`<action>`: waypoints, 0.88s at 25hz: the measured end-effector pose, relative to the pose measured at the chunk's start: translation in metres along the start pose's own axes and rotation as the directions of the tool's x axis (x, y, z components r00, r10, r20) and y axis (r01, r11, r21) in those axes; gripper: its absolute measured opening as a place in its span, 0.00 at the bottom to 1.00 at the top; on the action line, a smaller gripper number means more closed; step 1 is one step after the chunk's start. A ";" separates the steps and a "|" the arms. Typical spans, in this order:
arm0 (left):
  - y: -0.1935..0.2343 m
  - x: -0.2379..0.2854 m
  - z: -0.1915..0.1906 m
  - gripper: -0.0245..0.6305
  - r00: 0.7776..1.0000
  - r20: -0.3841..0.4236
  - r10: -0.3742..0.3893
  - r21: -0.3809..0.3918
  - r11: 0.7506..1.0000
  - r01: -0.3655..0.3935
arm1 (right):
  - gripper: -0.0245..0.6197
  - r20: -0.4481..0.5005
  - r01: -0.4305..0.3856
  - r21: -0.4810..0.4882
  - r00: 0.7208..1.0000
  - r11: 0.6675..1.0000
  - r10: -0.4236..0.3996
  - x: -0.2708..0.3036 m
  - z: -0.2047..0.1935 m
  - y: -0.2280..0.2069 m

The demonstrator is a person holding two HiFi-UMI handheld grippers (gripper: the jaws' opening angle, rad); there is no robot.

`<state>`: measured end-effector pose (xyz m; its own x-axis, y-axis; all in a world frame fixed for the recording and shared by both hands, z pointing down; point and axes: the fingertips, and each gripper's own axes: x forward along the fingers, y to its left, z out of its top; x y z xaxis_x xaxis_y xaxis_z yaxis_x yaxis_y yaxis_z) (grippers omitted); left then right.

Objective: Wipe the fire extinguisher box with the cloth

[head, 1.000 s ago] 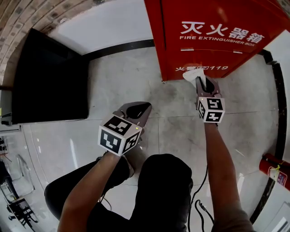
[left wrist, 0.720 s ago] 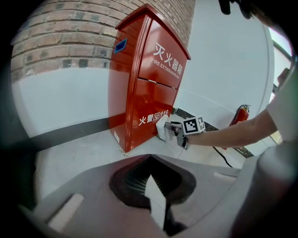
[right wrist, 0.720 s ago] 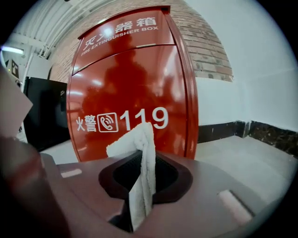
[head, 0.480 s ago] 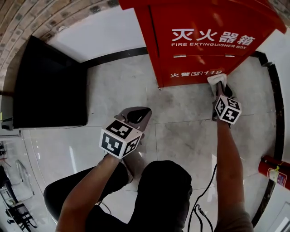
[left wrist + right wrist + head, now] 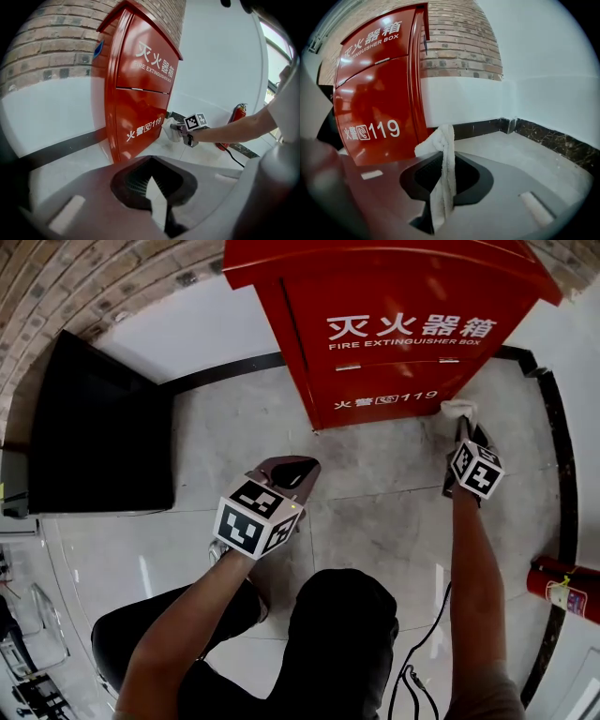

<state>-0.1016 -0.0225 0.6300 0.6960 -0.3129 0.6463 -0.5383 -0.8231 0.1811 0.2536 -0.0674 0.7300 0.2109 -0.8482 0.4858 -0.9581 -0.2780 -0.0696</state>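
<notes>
The right claw (image 5: 463, 427) is pinching a fluffy white terry cloth (image 5: 457, 410), which is bunching into a soft fold just beside the lower right corner of the glossy red metal fire extinguisher box (image 5: 403, 306). The left claw (image 5: 302, 465), smooth and grey, is hovering in front of the box over the pale polished stone floor (image 5: 375, 512), its jaws together and holding nothing.
</notes>
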 end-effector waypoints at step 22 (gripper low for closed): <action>0.021 -0.077 0.083 0.35 0.978 0.080 -0.192 0.173 0.969 0.176 | 0.16 0.124 -0.841 -0.207 0.485 0.500 0.866 -0.189 0.121 0.317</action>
<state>-0.1273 -0.0552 0.5226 0.8220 -0.1859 0.5383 -0.3170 -0.9346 0.1613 -0.0661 -0.0499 0.5112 -0.7033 -0.7077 0.0674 -0.6968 0.6674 -0.2630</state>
